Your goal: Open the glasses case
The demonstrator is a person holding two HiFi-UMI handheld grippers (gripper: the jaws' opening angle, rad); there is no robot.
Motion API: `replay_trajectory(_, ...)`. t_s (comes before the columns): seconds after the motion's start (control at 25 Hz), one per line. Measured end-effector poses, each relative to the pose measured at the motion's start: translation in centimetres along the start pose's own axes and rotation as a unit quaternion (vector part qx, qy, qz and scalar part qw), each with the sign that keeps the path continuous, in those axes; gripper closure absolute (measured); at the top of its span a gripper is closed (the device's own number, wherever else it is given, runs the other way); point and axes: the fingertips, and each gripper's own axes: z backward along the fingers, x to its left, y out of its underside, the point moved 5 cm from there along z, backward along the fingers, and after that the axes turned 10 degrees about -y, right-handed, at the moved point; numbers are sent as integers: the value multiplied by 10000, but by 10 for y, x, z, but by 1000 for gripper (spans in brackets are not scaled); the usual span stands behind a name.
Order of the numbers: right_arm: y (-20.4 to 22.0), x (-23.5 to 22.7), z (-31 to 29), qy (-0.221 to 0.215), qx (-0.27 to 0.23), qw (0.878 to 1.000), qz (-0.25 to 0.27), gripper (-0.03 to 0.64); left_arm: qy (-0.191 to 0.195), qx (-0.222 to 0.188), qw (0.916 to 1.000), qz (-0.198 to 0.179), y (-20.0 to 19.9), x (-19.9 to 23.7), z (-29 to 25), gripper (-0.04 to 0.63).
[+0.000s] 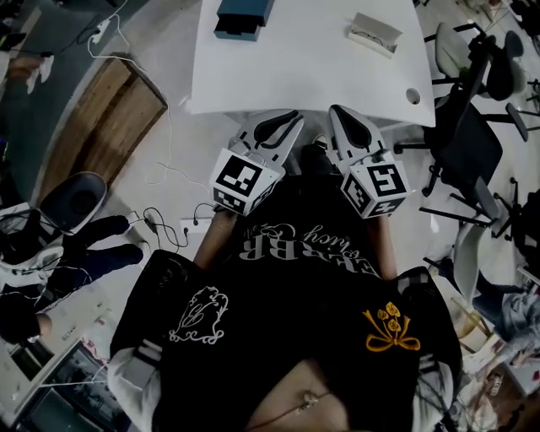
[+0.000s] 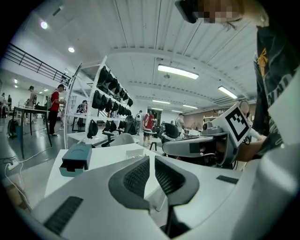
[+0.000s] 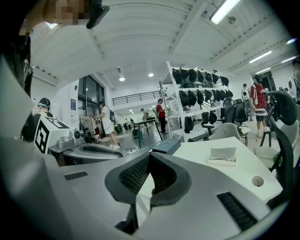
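The teal glasses case lies shut at the far side of the white table; it also shows as the case and case in the gripper views. My left gripper and right gripper hover side by side at the table's near edge, well short of the case. The left gripper has its jaws close together with only a thin slit and nothing in it. On the right gripper the jaw tips touch, empty.
A white tray holding spectacles sits at the table's far right, near a round cable hole. Office chairs crowd the right side. A wooden board and cables lie on the floor at left. Shelves of dark bags stand behind.
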Motion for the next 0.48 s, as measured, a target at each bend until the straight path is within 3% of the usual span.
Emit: replay_trajectory(0.48,1,-3,14,159,85,9996,202,604,93,-130,9998,-73,-4,-12,2,548)
